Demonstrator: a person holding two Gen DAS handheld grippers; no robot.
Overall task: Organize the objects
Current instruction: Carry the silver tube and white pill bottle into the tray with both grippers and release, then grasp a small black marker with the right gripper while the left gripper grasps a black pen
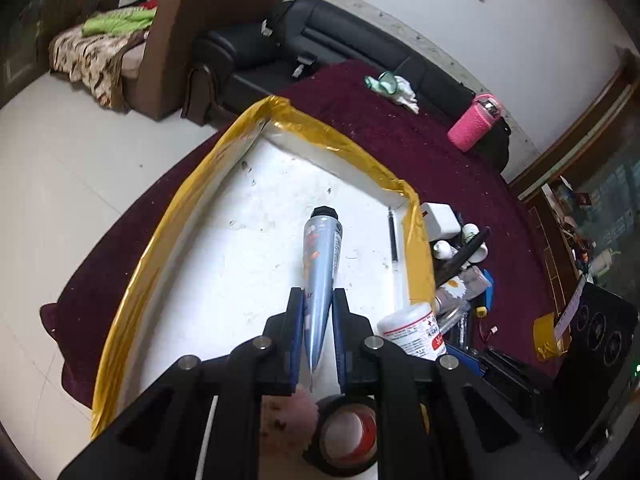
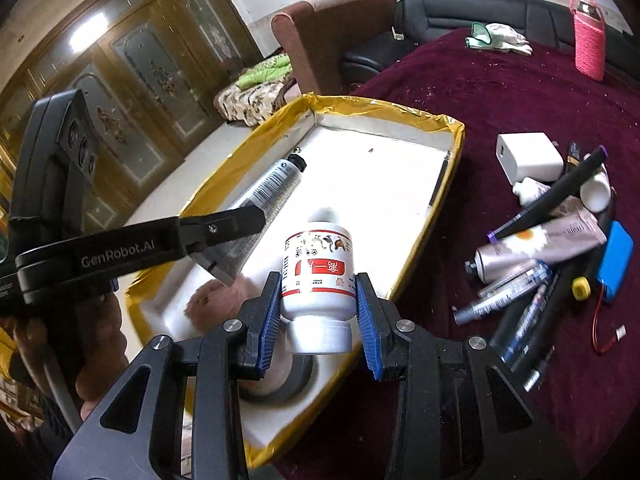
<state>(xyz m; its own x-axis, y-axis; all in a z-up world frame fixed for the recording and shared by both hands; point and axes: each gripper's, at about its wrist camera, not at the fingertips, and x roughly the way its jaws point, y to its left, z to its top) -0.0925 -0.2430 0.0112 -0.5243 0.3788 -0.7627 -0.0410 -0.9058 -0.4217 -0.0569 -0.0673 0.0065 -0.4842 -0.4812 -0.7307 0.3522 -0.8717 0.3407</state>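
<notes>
My left gripper (image 1: 318, 300) is shut on the flat tail of a silver tube (image 1: 320, 256) with a black cap, which points out over the white tray (image 1: 192, 200) with a gold-taped rim. My right gripper (image 2: 318, 286) is shut on a white bottle (image 2: 318, 268) with a red label, its cap toward the camera, held over the tray's (image 2: 452, 184) near part. In the right wrist view the left gripper (image 2: 232, 240) and its tube (image 2: 264, 192) are at the left. The bottle (image 1: 412, 332) shows beside the left fingers.
In the tray lie a dark pen (image 1: 394, 236), a black tape roll (image 1: 348, 436) and a pink fluffy item (image 2: 224, 300). On the maroon cloth right of the tray lies a pile: white charger (image 2: 528, 156), tubes, pens, blue pack (image 2: 618, 256). A pink bottle (image 2: 588, 36) stands far back.
</notes>
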